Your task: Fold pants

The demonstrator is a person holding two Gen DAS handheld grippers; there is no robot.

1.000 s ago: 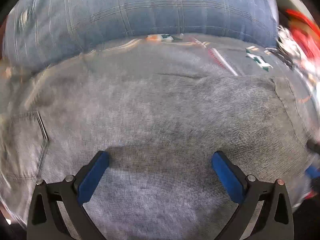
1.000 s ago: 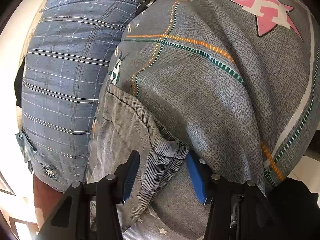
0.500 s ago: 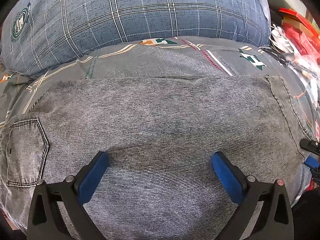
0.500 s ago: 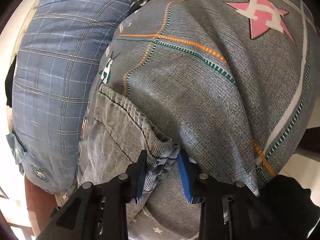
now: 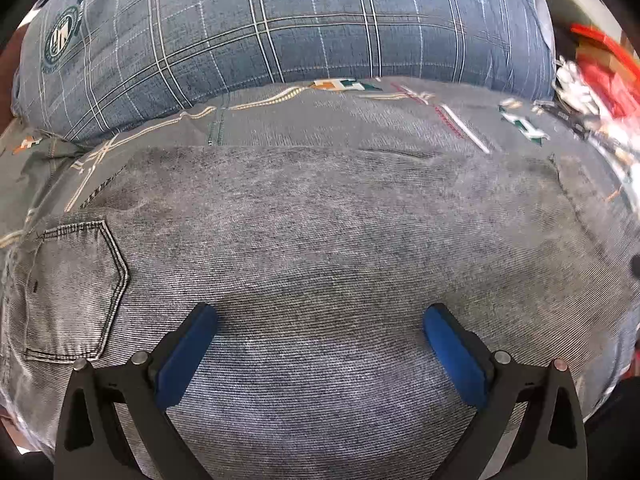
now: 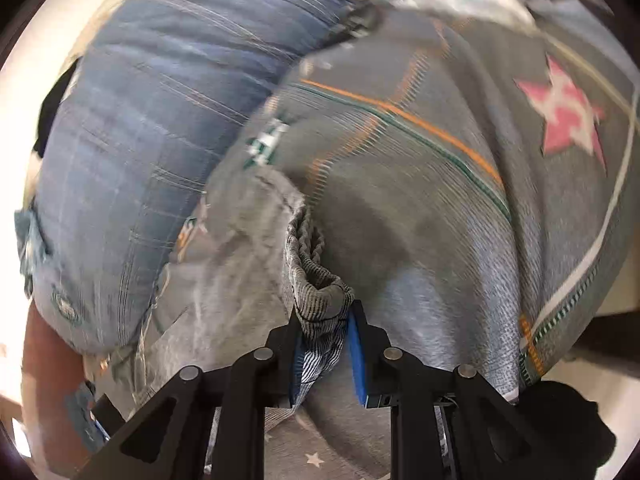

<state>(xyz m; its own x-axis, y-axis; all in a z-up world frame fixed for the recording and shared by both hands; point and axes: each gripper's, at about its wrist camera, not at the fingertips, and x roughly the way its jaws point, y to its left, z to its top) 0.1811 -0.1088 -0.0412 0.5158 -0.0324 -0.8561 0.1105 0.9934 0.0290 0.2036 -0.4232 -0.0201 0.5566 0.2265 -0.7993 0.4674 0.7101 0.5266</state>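
Jeans [image 5: 320,264] of grey denim filled the middle and lower part of the left wrist view, spread flat on a grey patterned bedspread [image 5: 360,124], with a back pocket [image 5: 72,288] at the left edge. The left gripper [image 5: 320,332] hovered over the denim with its blue pads [image 5: 188,352] spread wide and nothing between them. A blue plaid pillow [image 5: 280,28] lay across the top of that frame, touching the bedspread. In the right wrist view, the right gripper [image 6: 326,344] was clenched on a bunched hem of the jeans [image 6: 316,292] at lower centre, the cloth lifted into a ridge. The pillow [image 6: 160,120] sat at upper left, and a pink star [image 6: 560,112] marked the bedspread [image 6: 440,200] at upper right.
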